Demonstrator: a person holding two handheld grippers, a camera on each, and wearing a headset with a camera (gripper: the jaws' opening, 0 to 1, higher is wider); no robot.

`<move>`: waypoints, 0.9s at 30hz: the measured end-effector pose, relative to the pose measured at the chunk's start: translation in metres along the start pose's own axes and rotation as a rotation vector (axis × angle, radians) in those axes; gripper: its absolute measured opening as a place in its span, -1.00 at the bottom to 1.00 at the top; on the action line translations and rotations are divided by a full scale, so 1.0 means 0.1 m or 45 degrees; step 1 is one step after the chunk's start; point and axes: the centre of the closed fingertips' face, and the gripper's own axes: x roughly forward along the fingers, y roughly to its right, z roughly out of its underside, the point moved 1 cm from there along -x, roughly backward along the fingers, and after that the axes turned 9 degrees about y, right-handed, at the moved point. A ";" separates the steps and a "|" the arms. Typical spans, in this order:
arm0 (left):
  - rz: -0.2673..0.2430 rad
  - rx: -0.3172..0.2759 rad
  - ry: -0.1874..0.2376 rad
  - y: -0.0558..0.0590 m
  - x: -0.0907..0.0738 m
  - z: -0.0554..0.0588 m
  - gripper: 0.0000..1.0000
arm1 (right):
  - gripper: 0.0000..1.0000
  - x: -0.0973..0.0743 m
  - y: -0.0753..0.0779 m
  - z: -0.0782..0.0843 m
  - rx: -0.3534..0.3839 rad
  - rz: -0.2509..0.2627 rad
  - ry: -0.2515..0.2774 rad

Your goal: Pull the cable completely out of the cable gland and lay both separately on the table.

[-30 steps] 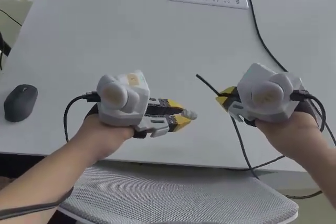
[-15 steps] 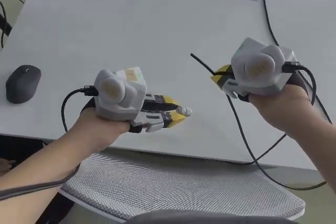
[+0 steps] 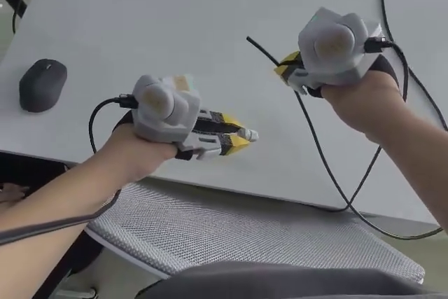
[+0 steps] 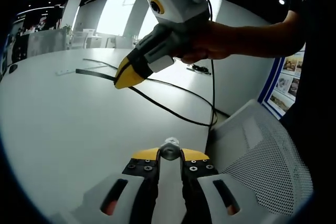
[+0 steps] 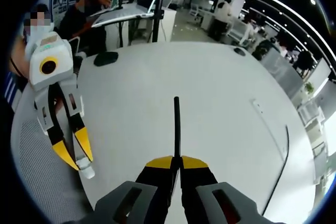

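Grey cable gland (image 4: 169, 148), pinched shallow
Your left gripper's (image 4: 169, 157) jaws hold it by their tips, right gripper's (image 5: 177, 160) clamp the cable (image 5: 177, 121); a jolt could drop it.

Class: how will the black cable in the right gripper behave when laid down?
The cable juts straight past the right gripper, so it's probably fairly stiff over short lengths. Behind, it droops in a long curve, so likely floppy overall.
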 end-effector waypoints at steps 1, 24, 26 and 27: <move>-0.001 -0.002 0.001 -0.01 -0.01 0.01 -0.69 | -1.00 0.05 -0.01 -0.03 -0.007 -0.006 0.000; -0.040 -0.041 -0.026 -0.34 -0.09 0.34 -0.69 | -1.00 0.97 -0.60 -0.42 -0.246 -0.275 0.012; -0.048 -0.051 -0.022 -0.36 -0.11 0.37 -0.69 | -1.00 1.03 -0.66 -0.39 -0.270 -0.308 -0.009; -0.053 -0.059 -0.018 -0.37 -0.11 0.38 -0.69 | -1.00 1.08 -0.70 -0.36 -0.285 -0.326 -0.010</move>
